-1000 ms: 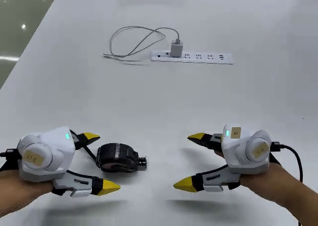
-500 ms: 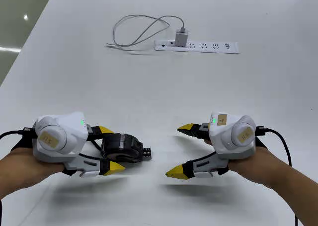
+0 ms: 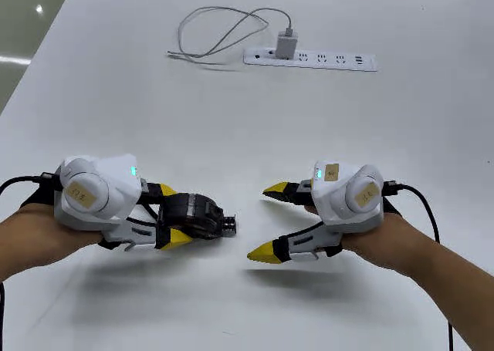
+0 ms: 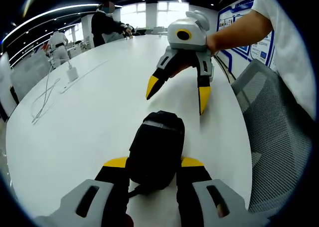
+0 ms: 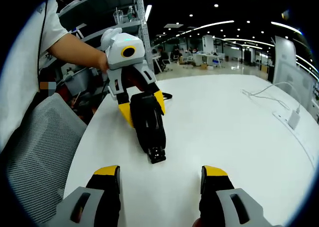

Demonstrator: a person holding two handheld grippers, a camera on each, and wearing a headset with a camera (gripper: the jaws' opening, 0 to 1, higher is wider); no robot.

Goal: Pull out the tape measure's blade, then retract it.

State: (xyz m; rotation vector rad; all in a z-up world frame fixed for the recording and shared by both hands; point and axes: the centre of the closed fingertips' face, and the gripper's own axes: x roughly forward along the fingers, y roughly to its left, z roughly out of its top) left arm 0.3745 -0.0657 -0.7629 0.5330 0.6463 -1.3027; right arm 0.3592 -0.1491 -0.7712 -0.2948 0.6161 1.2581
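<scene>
Left gripper, white plastic with yellow-tipped black jaws, clamped on the rounded black tape measure, which lies on the smooth white table. Right gripper spread wide, empty, facing the tape's hook end. Tan stickers on both housings, unreadable. White power strip beyond.

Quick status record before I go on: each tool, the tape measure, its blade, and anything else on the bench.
left tool: shut on the tape measure, one jaw on each side of its black case
right tool: open, holding nothing, apart from the tape measure, tips toward it
tape measure: on the white table, blade end facing the right tool
blade: not pulled out; end hook at the case mouth
far side: power strip with a charger plugged in
</scene>
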